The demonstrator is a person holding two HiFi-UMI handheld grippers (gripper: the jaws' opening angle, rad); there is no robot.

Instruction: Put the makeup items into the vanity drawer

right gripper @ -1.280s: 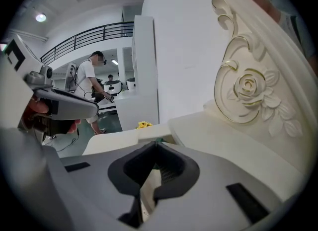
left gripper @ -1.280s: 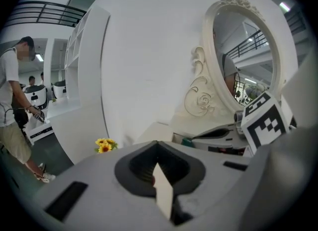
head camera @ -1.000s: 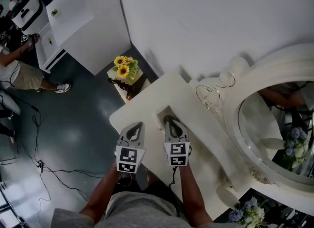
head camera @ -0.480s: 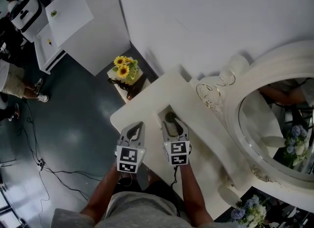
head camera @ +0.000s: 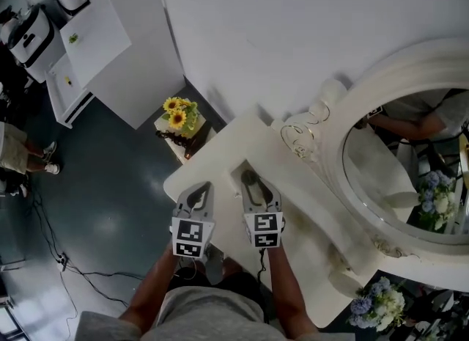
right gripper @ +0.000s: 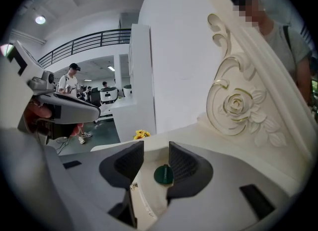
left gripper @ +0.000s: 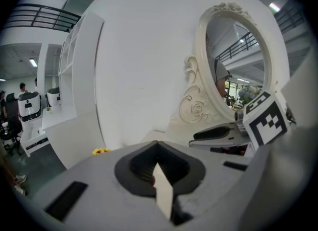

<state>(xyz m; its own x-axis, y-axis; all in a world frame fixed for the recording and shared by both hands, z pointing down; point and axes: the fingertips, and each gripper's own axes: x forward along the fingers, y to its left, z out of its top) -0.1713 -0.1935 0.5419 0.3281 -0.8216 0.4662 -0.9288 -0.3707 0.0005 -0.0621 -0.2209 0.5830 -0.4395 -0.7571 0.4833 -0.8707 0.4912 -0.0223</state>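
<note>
A small dark green round makeup item (right gripper: 163, 174) lies in the open white drawer (head camera: 236, 165) of the vanity table (head camera: 220, 141). My right gripper (head camera: 250, 184) hangs over that drawer, open, its pads (right gripper: 181, 161) on either side of the item (head camera: 249, 178) without pressing it. The drawer's pale wall (right gripper: 144, 202) shows under the jaws. My left gripper (head camera: 196, 194) sits beside it at the table's front left edge, shut; in the left gripper view (left gripper: 159, 163) only a thin pale sliver shows between the jaws. What that sliver is I cannot tell.
An oval mirror (head camera: 410, 163) in a carved white frame stands at the table's back right. Sunflowers (head camera: 176, 116) stand on a low stand beyond the table's far corner. Blue flowers (head camera: 374, 310) sit lower right. A white cabinet (head camera: 95, 31) and cables (head camera: 66, 266) are on the left.
The right gripper's jaws have opened over the drawer and let go of the dark item. The head view has shifted slightly; both grippers stay in about the same place.
</note>
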